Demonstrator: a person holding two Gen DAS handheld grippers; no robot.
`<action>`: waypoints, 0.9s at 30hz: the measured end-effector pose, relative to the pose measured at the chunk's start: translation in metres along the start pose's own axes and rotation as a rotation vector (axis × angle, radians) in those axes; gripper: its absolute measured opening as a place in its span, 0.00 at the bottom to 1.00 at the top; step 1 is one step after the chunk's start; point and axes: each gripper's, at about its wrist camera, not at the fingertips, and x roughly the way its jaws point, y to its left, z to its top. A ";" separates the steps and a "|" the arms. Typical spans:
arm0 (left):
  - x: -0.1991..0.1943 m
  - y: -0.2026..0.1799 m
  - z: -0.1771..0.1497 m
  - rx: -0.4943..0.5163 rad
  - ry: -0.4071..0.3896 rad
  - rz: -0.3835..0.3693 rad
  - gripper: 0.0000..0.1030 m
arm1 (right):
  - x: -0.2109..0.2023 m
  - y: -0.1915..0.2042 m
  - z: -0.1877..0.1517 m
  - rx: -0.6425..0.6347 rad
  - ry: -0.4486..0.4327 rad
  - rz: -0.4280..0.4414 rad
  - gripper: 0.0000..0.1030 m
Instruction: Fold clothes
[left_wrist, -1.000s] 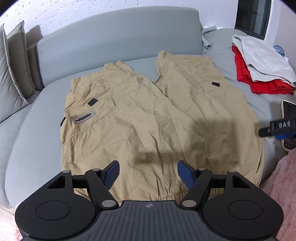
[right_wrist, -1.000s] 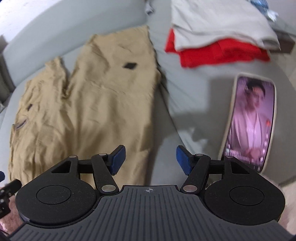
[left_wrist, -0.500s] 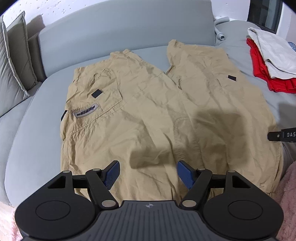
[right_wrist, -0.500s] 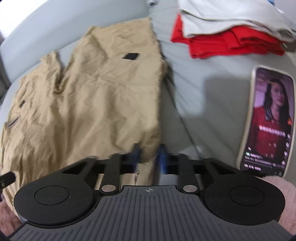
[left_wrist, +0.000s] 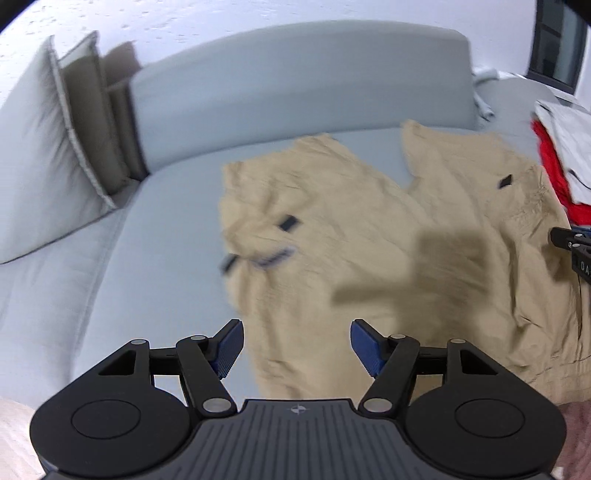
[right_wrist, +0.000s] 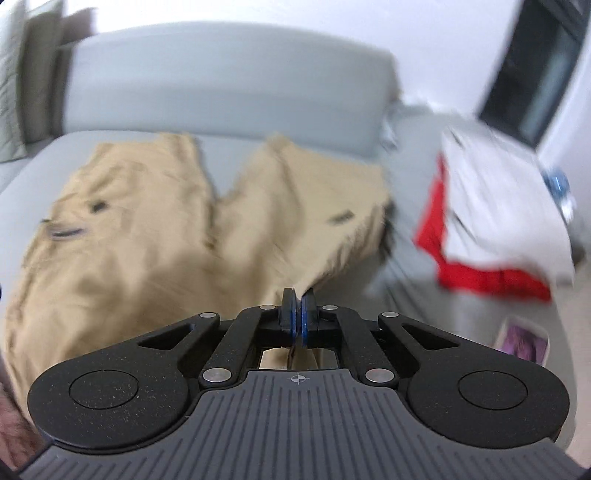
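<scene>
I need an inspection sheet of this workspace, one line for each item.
Surface: grey sofa, seat mostly covered.
Job's things: khaki trousers spread flat, right edge lifted.
Clutter: folded red garment under white garment; phone, screen lit.
Grippers: left gripper open over the trousers' near-left edge; right gripper shut on the trousers' edge.
Cables: nothing seen.
Surroundings: cushions at left, dark window at right.

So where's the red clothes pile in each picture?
Left wrist view: the red clothes pile sits at the far right edge, under a white garment.
Right wrist view: the same pile lies right of centre, under the white garment.
Shared landmark: the tan shorts spread on the grey sofa.
</scene>
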 end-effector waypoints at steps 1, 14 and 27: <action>0.001 0.011 -0.001 -0.016 0.004 -0.002 0.59 | -0.004 0.023 0.009 -0.044 -0.012 0.019 0.02; 0.043 0.106 -0.040 -0.243 0.046 -0.112 0.41 | -0.011 0.207 -0.004 -0.392 0.055 0.415 0.05; 0.019 0.044 -0.049 -0.002 -0.096 -0.275 0.66 | -0.036 0.125 -0.015 -0.149 0.117 0.458 0.43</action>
